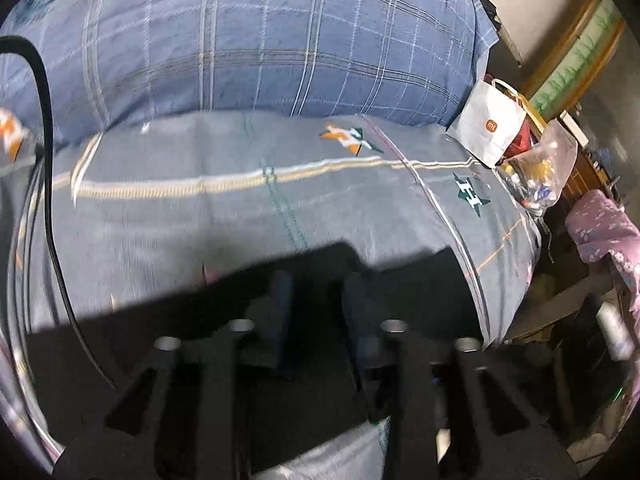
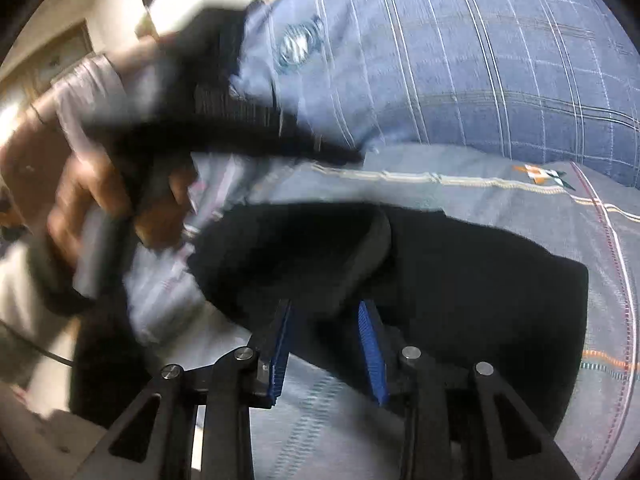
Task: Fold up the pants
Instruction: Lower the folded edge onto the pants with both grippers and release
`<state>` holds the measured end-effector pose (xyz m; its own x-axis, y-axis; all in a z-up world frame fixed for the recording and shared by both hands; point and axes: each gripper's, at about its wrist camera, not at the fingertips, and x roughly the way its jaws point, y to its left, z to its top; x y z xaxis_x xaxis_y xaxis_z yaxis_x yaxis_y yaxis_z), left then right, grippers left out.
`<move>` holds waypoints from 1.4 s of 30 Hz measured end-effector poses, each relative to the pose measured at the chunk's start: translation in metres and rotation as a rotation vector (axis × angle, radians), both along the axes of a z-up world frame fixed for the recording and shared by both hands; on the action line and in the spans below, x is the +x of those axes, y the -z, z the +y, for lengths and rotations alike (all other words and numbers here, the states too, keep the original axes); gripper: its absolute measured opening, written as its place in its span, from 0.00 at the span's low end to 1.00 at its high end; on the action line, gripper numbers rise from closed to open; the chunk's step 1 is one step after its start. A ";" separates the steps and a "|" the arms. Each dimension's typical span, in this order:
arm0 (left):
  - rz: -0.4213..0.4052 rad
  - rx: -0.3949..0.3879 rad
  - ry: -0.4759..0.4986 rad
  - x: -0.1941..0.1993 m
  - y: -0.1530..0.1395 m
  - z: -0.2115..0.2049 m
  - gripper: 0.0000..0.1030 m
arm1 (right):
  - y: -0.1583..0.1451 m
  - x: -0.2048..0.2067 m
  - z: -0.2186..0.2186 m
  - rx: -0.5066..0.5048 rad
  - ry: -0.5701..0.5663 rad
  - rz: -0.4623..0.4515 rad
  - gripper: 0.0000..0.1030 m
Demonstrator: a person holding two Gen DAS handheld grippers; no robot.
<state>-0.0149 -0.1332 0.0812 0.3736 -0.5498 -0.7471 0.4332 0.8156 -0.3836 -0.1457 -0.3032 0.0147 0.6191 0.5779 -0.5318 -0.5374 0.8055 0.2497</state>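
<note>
The black pants [image 1: 224, 320] lie on the blue-grey bed sheet [image 1: 200, 208], low in the left wrist view. My left gripper [image 1: 316, 284] hovers over them with its blue-padded jaws apart and nothing between them. In the right wrist view the pants [image 2: 460, 280] spread across the middle, with a rolled or bunched fold [image 2: 320, 252] just ahead of my right gripper [image 2: 326, 308]. Its jaws stand apart with the fold at the fingertips, not clamped. The left gripper [image 2: 340, 154], blurred, is held by a hand [image 2: 92, 192] at upper left.
A plaid blue quilt [image 1: 280, 40] is bunched along the far side of the bed. A white paper bag [image 1: 490, 128], a clear plastic bag [image 1: 540, 172] and purple cloth [image 1: 600, 232] sit off the bed's right edge. A black cable [image 1: 48, 160] hangs at left.
</note>
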 end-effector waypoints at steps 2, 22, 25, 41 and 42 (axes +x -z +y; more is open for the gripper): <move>0.023 -0.045 0.000 -0.013 0.008 0.001 0.52 | -0.010 -0.005 -0.019 0.013 0.065 -0.026 0.37; -0.041 0.068 -0.071 -0.034 0.042 -0.045 0.54 | 0.004 0.043 -0.076 -0.031 0.358 0.107 0.25; -0.036 0.055 -0.094 -0.041 0.040 -0.030 0.54 | -0.001 0.034 -0.070 -0.036 0.346 0.097 0.26; -0.138 0.063 -0.371 -0.106 0.000 0.101 0.54 | -0.002 0.021 -0.023 -0.128 0.283 0.114 0.28; -0.140 0.067 -0.383 -0.109 0.000 0.107 0.54 | -0.004 0.023 -0.018 -0.126 0.279 0.109 0.28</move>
